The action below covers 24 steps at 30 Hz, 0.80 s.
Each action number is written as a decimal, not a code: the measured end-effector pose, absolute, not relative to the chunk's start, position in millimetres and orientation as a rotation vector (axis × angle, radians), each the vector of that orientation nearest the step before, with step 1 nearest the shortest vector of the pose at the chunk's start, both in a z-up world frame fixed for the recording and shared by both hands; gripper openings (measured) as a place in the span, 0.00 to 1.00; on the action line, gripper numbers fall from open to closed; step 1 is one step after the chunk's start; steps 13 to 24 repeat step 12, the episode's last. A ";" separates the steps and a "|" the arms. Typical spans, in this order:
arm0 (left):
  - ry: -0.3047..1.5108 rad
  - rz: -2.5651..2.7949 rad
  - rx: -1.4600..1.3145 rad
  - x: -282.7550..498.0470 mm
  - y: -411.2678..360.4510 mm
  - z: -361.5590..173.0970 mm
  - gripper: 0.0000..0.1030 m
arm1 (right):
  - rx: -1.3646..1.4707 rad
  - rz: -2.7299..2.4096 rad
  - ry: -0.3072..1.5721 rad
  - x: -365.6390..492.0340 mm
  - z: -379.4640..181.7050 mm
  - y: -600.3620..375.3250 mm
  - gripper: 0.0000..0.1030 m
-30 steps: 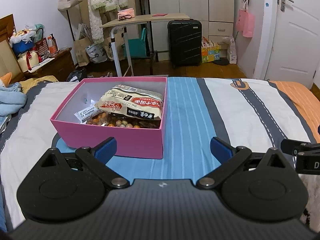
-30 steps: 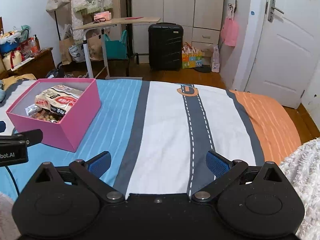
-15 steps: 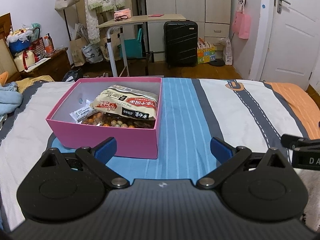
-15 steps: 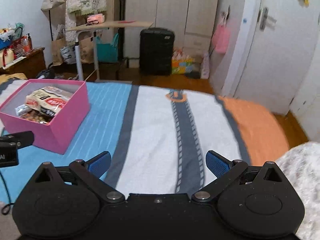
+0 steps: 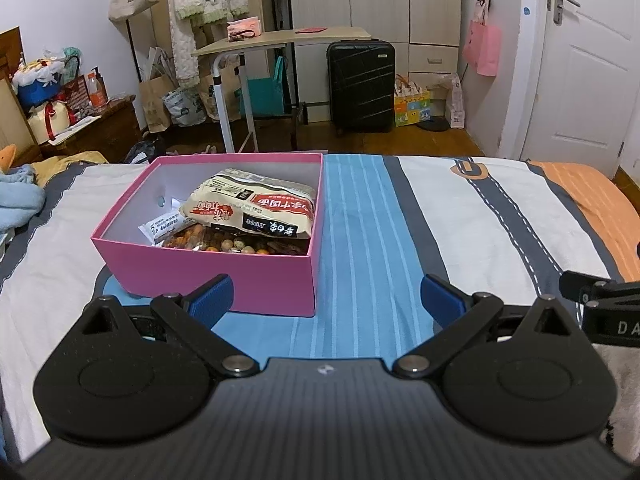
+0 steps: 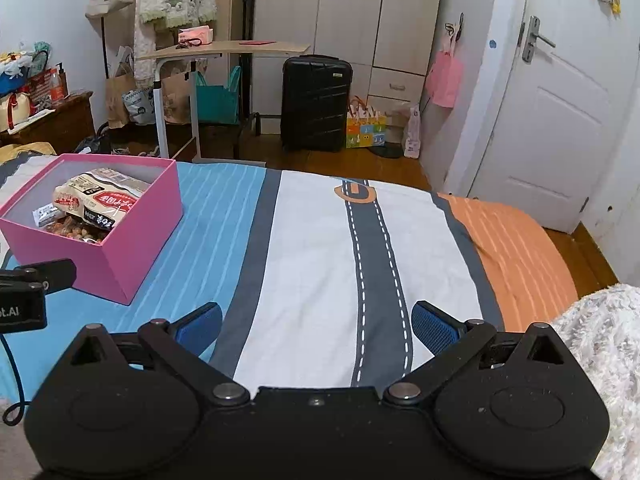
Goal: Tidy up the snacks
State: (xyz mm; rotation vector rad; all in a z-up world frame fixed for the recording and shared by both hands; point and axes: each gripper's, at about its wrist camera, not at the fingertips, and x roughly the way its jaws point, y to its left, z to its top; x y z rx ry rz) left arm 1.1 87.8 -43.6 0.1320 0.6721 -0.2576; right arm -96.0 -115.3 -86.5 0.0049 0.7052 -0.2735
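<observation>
Snack packets [image 5: 252, 210]: 3 in 1 pink box [image 5: 208, 276]; 2 grippers [image 5: 324, 296] [image 6: 316, 322] agape, empty.

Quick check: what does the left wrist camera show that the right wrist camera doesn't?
Only the left wrist view shows the blue blanket at the bed's left edge and the box's near wall head-on. Only the right wrist view shows the fluffy white throw at lower right. Both show the pink box holding the noodle packet, the black suitcase, and each its own gripper, left gripper and right gripper, open and empty.
</observation>
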 end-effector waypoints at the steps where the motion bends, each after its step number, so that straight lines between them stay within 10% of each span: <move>1: 0.670 -0.258 0.130 1.2 88.7 -43.5 0.99 | 0.008 -0.273 0.707 -95.7 -87.0 -115.9 0.99; 24: 0.669 -0.260 0.130 1.8 90.9 -44.6 0.99 | 0.023 -0.277 0.715 -93.1 -88.3 -118.6 0.99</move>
